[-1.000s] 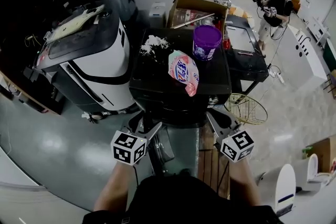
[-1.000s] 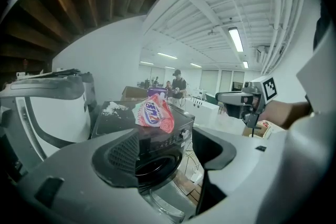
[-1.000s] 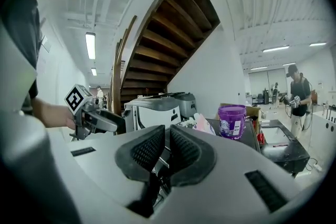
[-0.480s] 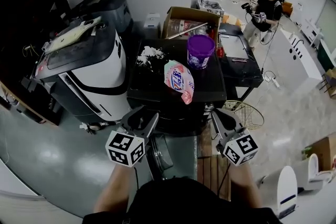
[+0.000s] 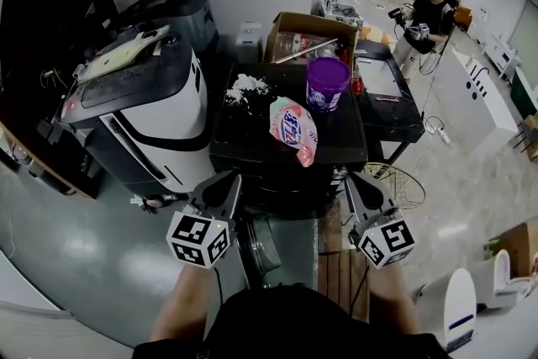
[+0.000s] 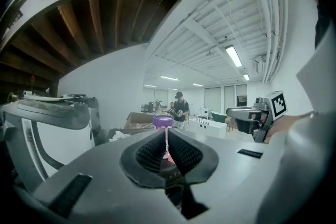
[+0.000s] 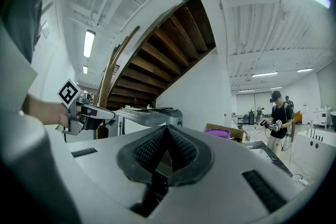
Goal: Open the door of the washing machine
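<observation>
The black washing machine (image 5: 252, 149) stands in front of me, seen from above in the head view. Its door (image 5: 257, 245) looks swung outward, low between my two grippers. My left gripper (image 5: 233, 179) (image 6: 167, 135) is level with the machine's front left corner. Its jaws have just been closing and now meet with nothing between them. At the front right corner, my right gripper (image 5: 348, 178) (image 7: 167, 129) is shut and also empty. Each gripper shows in the other's view: the right gripper (image 6: 262, 113) and the left gripper (image 7: 84, 113).
On the machine's top are a purple tub (image 5: 328, 82), a pink detergent bag (image 5: 293, 129) and a white clump (image 5: 246, 88). A white-and-black appliance (image 5: 143, 105) stands close on the left. There is a cardboard box (image 5: 313, 23) behind, and a black cart (image 5: 393, 101) and wire basket (image 5: 397, 174) on the right. A person (image 5: 424, 21) stands far back.
The left gripper's jaws went from spread apart to closed. Both grippers rose a little in front of the machine.
</observation>
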`<state>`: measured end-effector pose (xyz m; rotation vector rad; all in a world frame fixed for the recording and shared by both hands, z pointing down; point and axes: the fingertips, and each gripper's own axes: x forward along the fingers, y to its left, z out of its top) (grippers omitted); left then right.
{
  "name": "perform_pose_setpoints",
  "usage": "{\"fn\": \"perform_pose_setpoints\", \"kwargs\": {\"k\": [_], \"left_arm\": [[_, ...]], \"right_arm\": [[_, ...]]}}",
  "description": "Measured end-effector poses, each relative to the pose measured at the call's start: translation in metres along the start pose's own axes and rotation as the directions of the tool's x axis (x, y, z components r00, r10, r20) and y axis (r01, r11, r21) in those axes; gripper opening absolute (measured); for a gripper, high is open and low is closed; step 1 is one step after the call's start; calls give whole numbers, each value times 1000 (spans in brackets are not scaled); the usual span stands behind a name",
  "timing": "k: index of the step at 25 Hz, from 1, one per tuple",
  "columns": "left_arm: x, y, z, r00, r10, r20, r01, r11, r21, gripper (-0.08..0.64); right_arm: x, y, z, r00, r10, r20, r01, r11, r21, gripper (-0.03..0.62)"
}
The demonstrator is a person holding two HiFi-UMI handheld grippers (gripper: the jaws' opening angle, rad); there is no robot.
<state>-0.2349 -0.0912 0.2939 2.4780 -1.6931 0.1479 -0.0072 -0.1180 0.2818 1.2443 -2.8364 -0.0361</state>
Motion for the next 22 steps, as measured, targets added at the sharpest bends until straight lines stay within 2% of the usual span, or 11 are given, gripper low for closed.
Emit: {"fn": "perform_pose_setpoints", "kwargs": {"k": [22], "left_arm": [[-10, 25, -16, 998, 60, -30, -61, 998, -21, 29]], "right_arm": [[15, 25, -11, 997, 73, -31, -73, 997, 8, 15]]}}
